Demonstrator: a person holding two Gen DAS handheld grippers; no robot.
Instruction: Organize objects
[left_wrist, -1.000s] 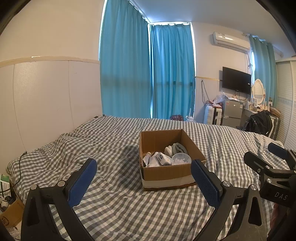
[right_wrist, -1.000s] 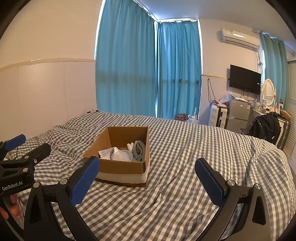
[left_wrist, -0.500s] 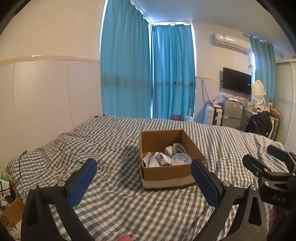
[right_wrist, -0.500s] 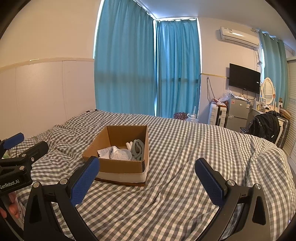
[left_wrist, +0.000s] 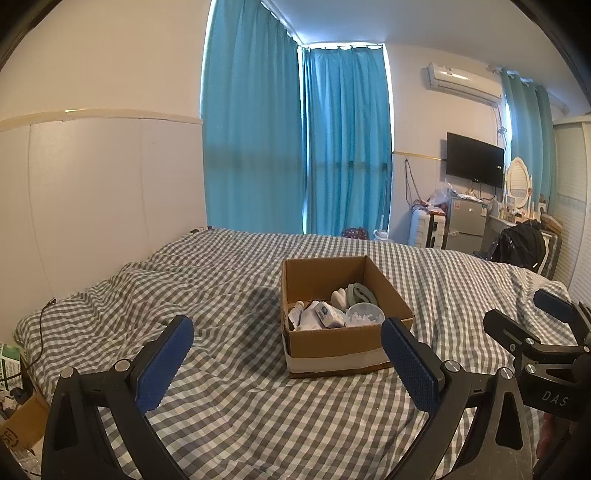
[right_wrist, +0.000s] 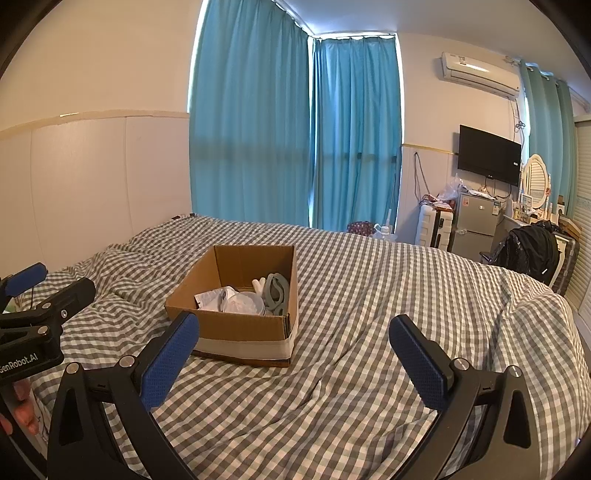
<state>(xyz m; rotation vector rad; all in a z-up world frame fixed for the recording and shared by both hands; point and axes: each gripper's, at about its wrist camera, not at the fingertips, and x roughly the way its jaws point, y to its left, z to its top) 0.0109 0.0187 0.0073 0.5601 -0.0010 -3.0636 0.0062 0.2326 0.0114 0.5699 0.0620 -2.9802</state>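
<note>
Blue-padded fingers of the left gripper (left_wrist: 286, 356) and right gripper (right_wrist: 293, 358) stand wide apart and empty, the cardboard box (left_wrist: 341, 341) of small items just ahead, so advance level, then dip inside.

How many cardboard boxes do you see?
2: one open box on the bed, one box on the floor, bottom left. Others may be hidden.

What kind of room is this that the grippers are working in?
Most likely a bedroom: a bed with a checkered cover fills the view, a wall TV hangs opposite, and a vanity mirror stands in the corner.
</note>
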